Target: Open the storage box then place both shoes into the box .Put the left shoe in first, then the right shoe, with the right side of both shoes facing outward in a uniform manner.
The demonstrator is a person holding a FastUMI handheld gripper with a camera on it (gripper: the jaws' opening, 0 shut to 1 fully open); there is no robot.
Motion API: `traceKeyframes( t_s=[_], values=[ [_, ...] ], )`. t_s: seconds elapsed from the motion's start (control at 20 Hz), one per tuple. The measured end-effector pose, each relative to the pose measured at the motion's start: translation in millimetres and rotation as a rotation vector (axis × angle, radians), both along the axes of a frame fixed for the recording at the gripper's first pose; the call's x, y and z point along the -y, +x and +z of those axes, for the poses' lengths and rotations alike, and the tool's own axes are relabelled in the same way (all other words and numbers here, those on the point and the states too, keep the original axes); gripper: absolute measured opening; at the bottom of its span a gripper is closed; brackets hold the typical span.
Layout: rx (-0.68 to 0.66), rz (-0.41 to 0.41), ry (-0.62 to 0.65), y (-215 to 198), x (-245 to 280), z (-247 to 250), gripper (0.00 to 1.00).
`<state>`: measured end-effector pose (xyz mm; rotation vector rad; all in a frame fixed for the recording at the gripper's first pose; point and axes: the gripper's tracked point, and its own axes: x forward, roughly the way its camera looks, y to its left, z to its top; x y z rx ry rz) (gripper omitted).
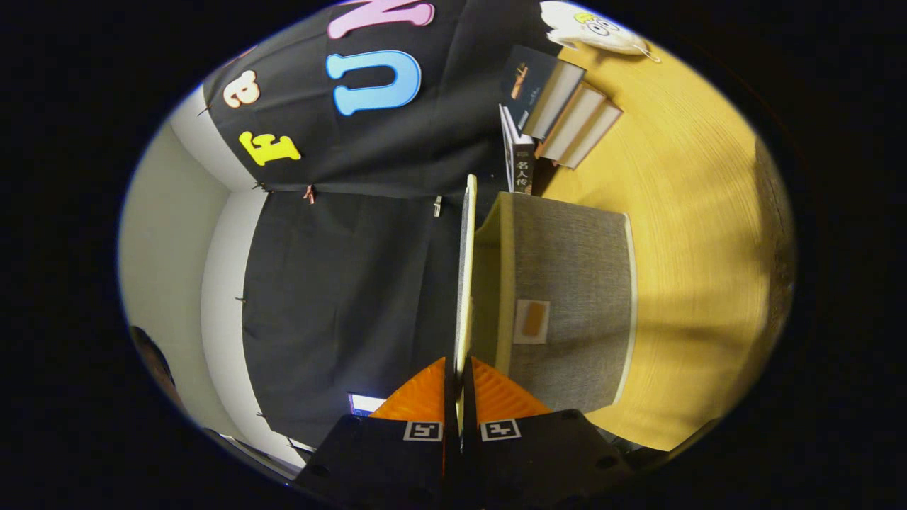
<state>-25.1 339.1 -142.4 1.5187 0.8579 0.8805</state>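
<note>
Now the fingers (459, 386) are pinching the thin lid (465, 283) of the grey storage box (567, 312), holding it open. Box is sitting on the yellow table (694, 248), near some books (560, 106).

The gripper (455, 386) fingers hide the near edge of the lid (465, 283) they pinch. The storage box (567, 312) interior stays hidden behind its wall.

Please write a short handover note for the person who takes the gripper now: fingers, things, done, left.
Gripper: fingers shut on the thin pale-edged lid of the grey fabric storage box, lid swung away from the box.
The box stands on the yellow wooden table, with a stack of books beyond it.
Done: box partly open.
Left: finish opening, then left shoe, then right shoe.
</note>
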Motion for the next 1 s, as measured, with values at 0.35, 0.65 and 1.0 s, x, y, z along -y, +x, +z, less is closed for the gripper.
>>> traceKeyframes(
  t_s=[0.35,0.65,1.0],
  values=[
    [0.187,0.001,0.001,23.5,-29.2,102.9,0.05],
    [0.295,0.024,-0.060,41.1,-89.2,146.9,0.07],
    [0.290,0.060,-0.080,49.8,-152.3,155.0,0.07]
  ],
)
